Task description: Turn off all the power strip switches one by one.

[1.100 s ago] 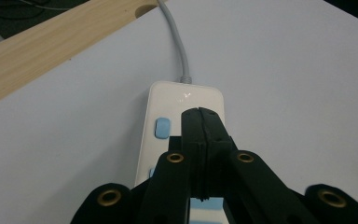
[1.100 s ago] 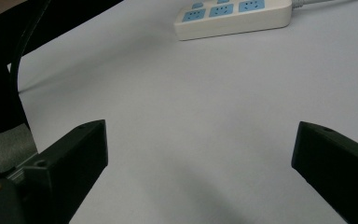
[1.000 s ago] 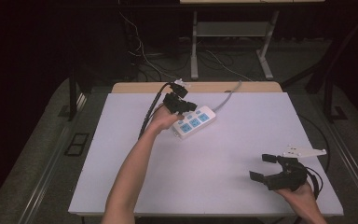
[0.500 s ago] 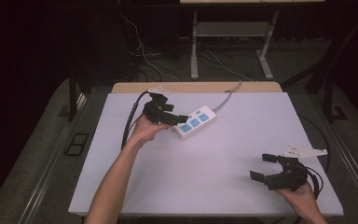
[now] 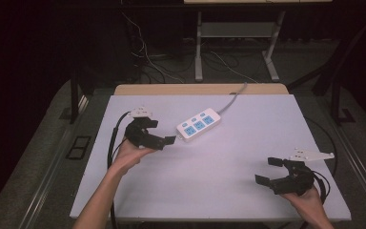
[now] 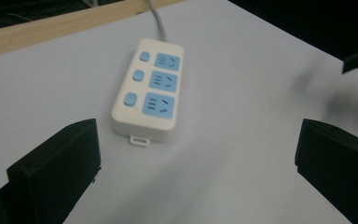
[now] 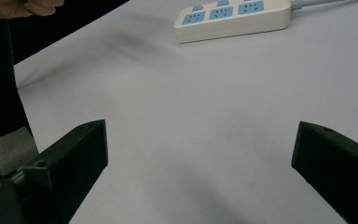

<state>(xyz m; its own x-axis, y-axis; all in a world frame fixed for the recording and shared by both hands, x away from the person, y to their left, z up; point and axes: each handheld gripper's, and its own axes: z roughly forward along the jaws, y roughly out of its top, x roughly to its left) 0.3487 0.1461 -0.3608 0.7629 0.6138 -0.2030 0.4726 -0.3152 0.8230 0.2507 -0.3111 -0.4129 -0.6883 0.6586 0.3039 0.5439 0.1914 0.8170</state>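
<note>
- Left gripper [image 5: 161, 135], jaws just spread and empty, sits left of centre beside the white three-socket plastic power strip [image 5: 198, 124], apparently released.
- Right gripper [image 5: 272, 171], lower right, jaws spread, idle.
- Next: probably regrasp the strip squarely.

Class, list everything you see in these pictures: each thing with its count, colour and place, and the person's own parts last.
power strip: one, white with three blue sockets, far middle of table, untouched
cord: one, grey, runs from strip over far edge
table: one, white top, wooden far edge
floor cables: several, dark, behind table
left gripper: one, black, open, near strip's left end
right gripper: one, black, open, near right corner
forearms: two, bare, from bottom edge
</note>
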